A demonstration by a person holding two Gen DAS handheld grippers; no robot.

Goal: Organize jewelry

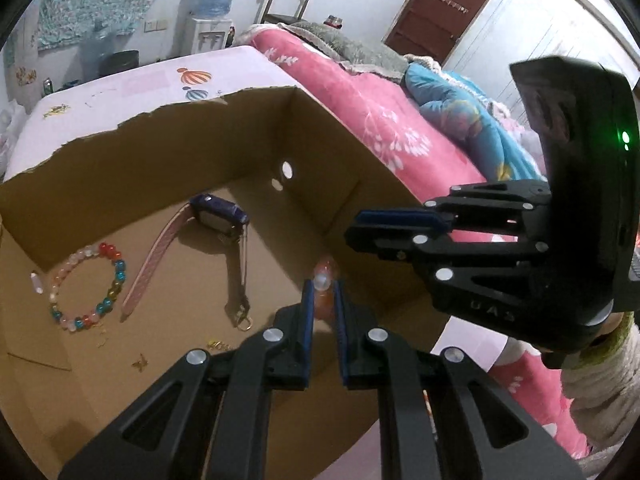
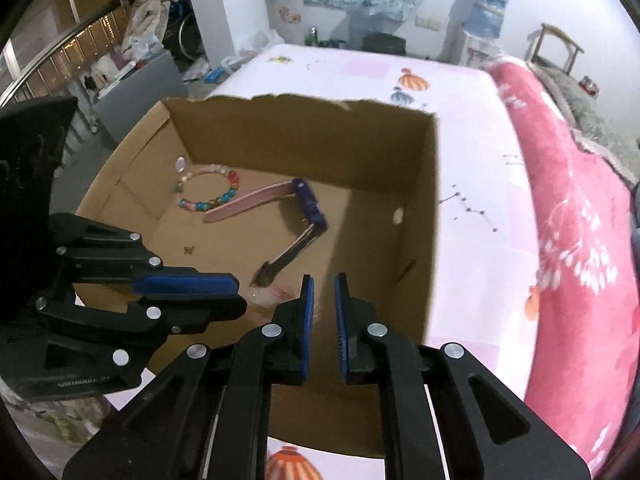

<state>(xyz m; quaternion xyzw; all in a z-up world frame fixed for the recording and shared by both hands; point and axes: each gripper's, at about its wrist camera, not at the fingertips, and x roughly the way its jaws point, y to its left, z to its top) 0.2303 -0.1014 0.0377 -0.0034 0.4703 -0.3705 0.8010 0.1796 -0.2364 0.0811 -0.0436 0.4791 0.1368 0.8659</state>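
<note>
Left tool (image 1: pixel 322 300) clamped on small pale-orange bead piece (image 1: pixel 323 280) above cardboard box (image 1: pixel 256 128). Right tool (image 2: pixel 322 300) nearly closed, empty. Bead piece light, slick, likely brittle; pinch across middle.

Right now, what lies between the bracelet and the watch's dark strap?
The pink strap, beside the bracelet, then bare box floor up to the dark strap; clearest in the left wrist view.

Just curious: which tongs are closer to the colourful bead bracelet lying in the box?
Left. The left tongs are over the bracelet's side of the box; the right tongs are farther, by the opposite wall beyond the watch.
</note>
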